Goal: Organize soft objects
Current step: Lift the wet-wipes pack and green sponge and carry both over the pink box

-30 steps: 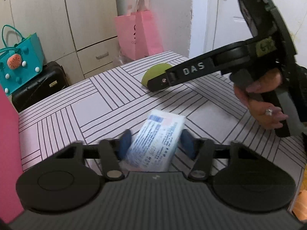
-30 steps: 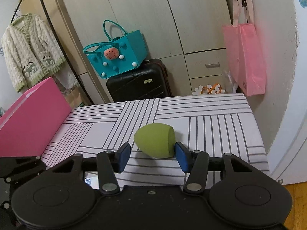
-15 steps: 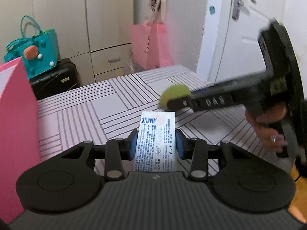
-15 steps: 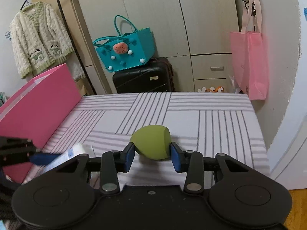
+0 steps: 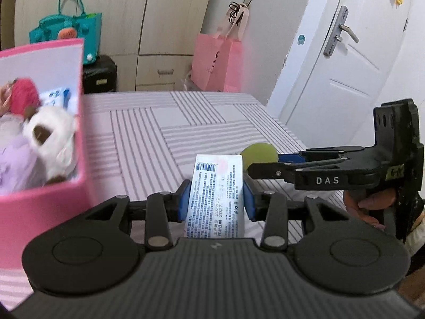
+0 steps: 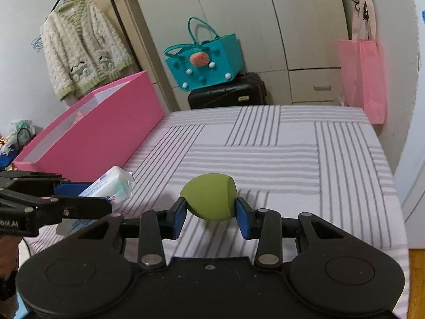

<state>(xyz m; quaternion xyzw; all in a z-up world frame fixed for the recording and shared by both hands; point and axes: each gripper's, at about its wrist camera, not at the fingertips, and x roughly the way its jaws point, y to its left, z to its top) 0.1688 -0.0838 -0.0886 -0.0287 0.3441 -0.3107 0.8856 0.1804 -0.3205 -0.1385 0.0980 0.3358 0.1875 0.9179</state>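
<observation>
Beside the striped table (image 6: 265, 159), a pink box (image 6: 106, 130) holds plush toys (image 5: 50, 138)

A home bedroom is showing here: tall wardrobe doors (image 6: 239, 21) with drawers are lining the back wall, a fluffy cardigan (image 6: 82, 50) is hanging on a rail, a teal tote (image 6: 204, 63) is sitting on a black suitcase (image 6: 225, 94), a pink bag (image 6: 364, 77) is hanging beside a white door (image 5: 342, 61), and a striped sheet (image 6: 265, 146) is covering the surface.
</observation>
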